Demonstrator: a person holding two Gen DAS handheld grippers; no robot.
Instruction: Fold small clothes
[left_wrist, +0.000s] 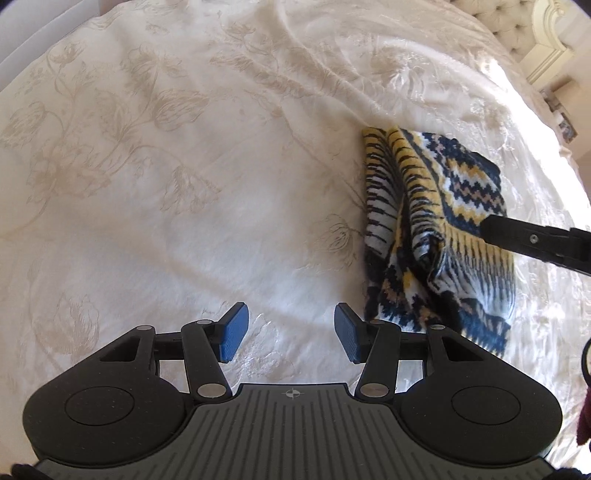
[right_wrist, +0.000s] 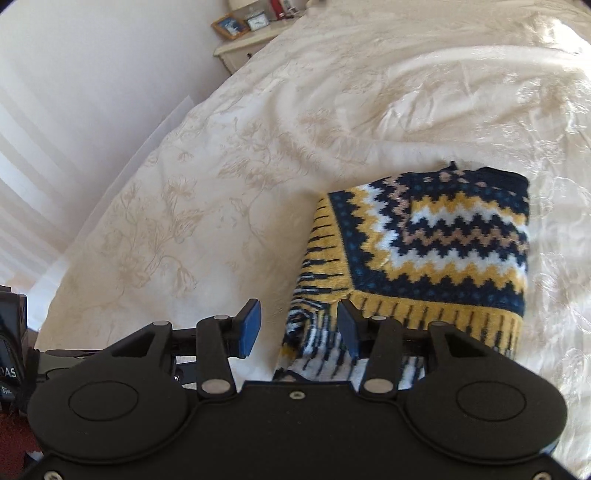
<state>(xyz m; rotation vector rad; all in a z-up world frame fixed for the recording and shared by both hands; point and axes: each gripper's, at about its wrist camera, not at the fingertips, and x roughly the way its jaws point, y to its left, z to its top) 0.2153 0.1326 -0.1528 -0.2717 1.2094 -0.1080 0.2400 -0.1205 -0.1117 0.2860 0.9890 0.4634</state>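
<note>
A small knitted garment (left_wrist: 436, 229) with navy, yellow, white and tan zigzags lies folded on the cream bedspread (left_wrist: 184, 166), bunched along its left side. My left gripper (left_wrist: 291, 332) is open over bare bedspread, just left of the garment's near corner. In the right wrist view the garment (right_wrist: 436, 254) lies flat and rectangular. My right gripper (right_wrist: 298, 328) is open above the garment's crumpled near-left corner, with nothing held between the blue pads. One black finger of the right gripper reaches over the garment from the right in the left wrist view.
The floral bedspread (right_wrist: 221, 184) stretches wide to the left of the garment. A tufted headboard (left_wrist: 517, 22) stands at the far right. A bedside table (right_wrist: 243, 40) with a picture frame and a clock sits beyond the bed. The bed's edge (right_wrist: 96, 206) runs along a pale wall.
</note>
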